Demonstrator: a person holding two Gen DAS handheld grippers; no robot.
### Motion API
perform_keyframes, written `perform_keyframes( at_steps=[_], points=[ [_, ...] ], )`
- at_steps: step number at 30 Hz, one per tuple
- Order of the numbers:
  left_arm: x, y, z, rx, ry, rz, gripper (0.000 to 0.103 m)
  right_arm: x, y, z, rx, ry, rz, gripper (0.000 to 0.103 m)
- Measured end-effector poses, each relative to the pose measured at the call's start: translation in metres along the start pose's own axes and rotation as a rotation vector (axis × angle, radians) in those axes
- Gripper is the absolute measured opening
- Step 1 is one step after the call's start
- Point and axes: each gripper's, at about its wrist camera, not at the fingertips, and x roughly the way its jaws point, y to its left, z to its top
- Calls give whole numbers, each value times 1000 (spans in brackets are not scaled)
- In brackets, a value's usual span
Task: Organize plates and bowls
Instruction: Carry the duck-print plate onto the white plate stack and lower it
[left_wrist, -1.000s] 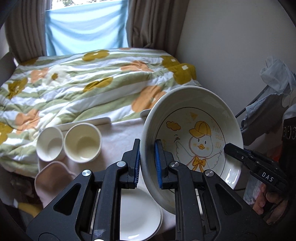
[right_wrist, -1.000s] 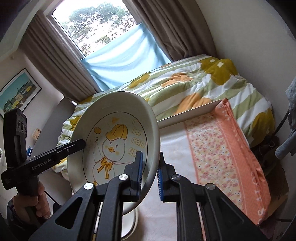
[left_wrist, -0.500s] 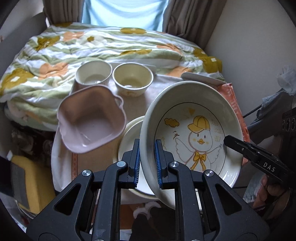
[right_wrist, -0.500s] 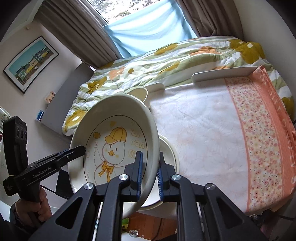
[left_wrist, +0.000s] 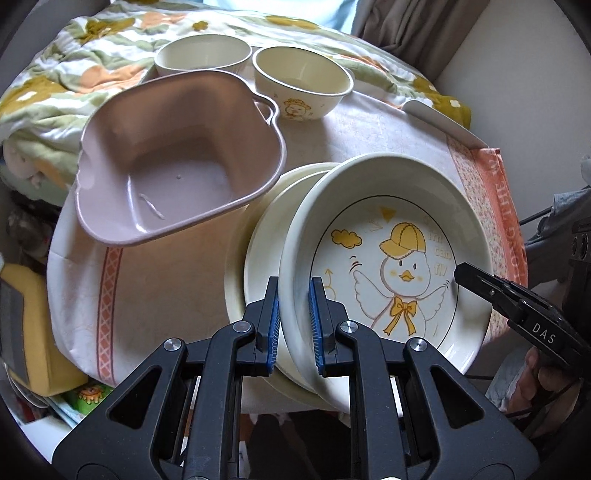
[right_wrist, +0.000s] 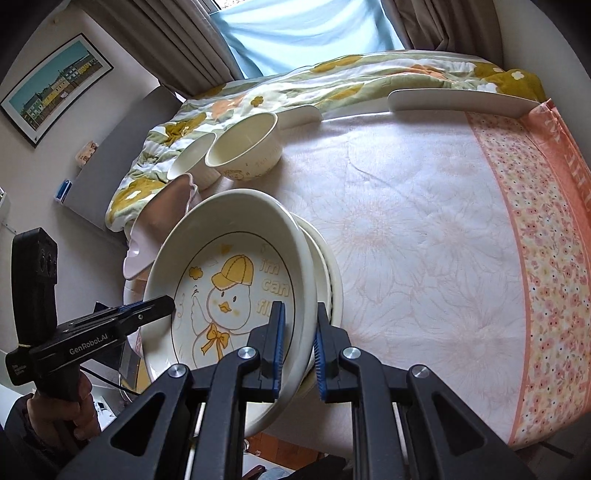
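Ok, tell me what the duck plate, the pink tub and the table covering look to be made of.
Duck plate: likely glazed ceramic, though melamine is possible; cream, glossy, with a thick rounded rim and a printed cartoon.
Pink tub: probably moulded plastic; thin walls, satin sheen, rounded moulded rim lip.
Table covering: woven fabric; matte, faintly creased, floral print with an orange border.

The round cream ceramic bowl with the yellow-capped duck drawing (left_wrist: 388, 258), clamped at opposite rims by the left gripper (left_wrist: 294, 317) and the right gripper (right_wrist: 298, 345), now sits lower than a second ago. It tilts less steeply. Beneath the jaws, the stack of plain cream plates (left_wrist: 266, 229) now lies just under it, where earlier it hung well above.
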Motion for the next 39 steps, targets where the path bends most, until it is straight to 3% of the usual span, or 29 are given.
perform_keyframes(
  at_steps=[8,18,25,31,34,39],
  points=[
    [17,5,3,-18,16,24,14,11,-4,4,-10,6,13,13],
    [22,-11,3,59,-3,138,14,10,-4,6,-36,5,5,13],
    [24,-43,-6,221,-52,363,16,12,-1,5,-62,4,-7,13],
    [25,-52,-9,263,-65,441,17,12,-2,5,-73,-1,-15,13],
    [25,-63,-15,336,-94,547,17,13,-1,4,-81,2,-23,13],
    [23,-58,-16,326,-97,539,17,14,2,4,-95,0,-34,13]
  ],
)
